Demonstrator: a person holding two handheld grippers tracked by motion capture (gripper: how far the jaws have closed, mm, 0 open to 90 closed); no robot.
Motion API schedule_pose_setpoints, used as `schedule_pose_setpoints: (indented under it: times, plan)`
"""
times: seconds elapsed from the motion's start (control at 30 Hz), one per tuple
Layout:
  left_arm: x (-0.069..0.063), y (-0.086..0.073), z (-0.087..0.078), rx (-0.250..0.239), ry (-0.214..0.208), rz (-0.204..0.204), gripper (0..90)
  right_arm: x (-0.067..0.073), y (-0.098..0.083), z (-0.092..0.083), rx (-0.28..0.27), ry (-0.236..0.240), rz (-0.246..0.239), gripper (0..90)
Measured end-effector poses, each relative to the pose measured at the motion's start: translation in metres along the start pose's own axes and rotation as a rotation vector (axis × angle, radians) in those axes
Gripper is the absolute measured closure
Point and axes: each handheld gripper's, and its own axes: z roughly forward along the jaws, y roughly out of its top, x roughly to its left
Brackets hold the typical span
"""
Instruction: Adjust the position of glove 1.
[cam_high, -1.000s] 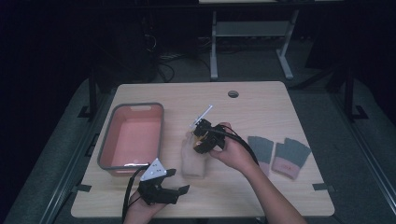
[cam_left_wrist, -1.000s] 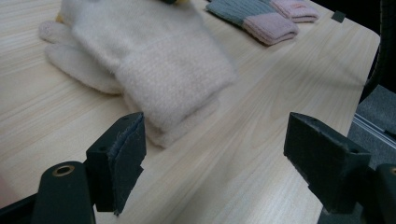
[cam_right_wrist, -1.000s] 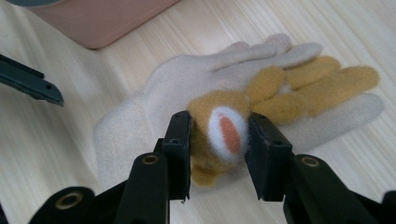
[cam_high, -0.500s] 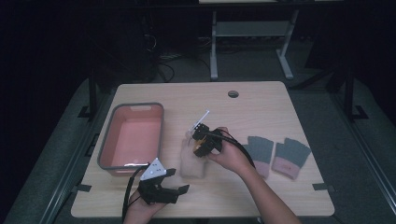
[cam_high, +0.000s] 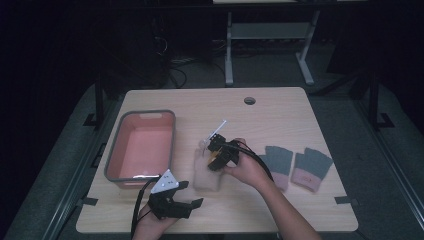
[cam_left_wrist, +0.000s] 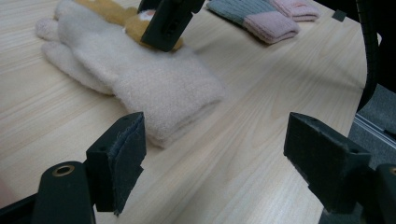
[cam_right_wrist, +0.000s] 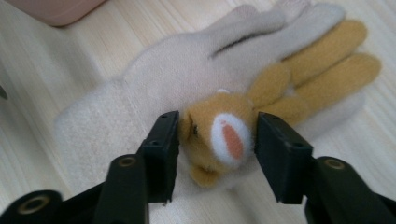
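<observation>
Tub (cam_high: 141, 150): I see a pink tub with a grey rim left of the cream glove, standing apart from it on the counter (cam_high: 280, 107).

Left gripper (cam_high: 176, 204): I hold it at the near edge of the counter, just short of the cream glove's cuff. In the left gripper view (cam_left_wrist: 212, 156) its jaws stand wide and released, with bare wood between them.

Cream glove (cam_high: 206, 171): it lies flat on the counter, cuff toward me. In the right gripper view (cam_right_wrist: 154, 88) its fingers point away from the gripper.

Brown glove (cam_right_wrist: 280, 88): it lies on top of the cream glove, with a white and pink patch near its cuff end and its fingers along the cream glove's fingers.

Right gripper (cam_high: 216, 156): I have it down over the cream glove. In the right gripper view (cam_right_wrist: 215, 156) its jaws have just been opening and now flank the brown glove's patch end; they look loosened, not squeezing.

Mittens (cam_high: 295, 165): two grey mittens with pink cuffs lie side by side, right of the cream glove and well clear of it.
</observation>
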Motion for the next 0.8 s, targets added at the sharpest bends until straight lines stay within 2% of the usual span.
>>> schedule_pose_setpoints:
  times: [0.17, 0.27, 0.43, 0.67, 0.8]
  plan:
    - [0.000, 0.000, 0.000, -0.002, 0.001, 0.004, 21.1, 0.002, 0.003, -0.006, -0.028, -0.002, -0.004, 46.5]
    - [0.000, 0.000, 0.000, -0.003, 0.001, 0.003, 21.1, 0.005, 0.008, -0.009, -0.042, -0.012, -0.006, 47.8]
    - [-0.001, 0.000, 0.001, 0.000, -0.001, 0.010, 21.1, 0.007, 0.011, -0.010, -0.065, 0.001, -0.009, 49.5]
    - [-0.001, 0.000, 0.001, 0.003, 0.001, 0.003, 21.1, 0.013, 0.020, -0.003, -0.054, 0.026, -0.025, 53.0]
    - [-0.001, 0.000, 0.001, 0.006, -0.001, 0.002, 21.1, 0.018, 0.026, 0.004, -0.045, 0.014, -0.050, 52.0]
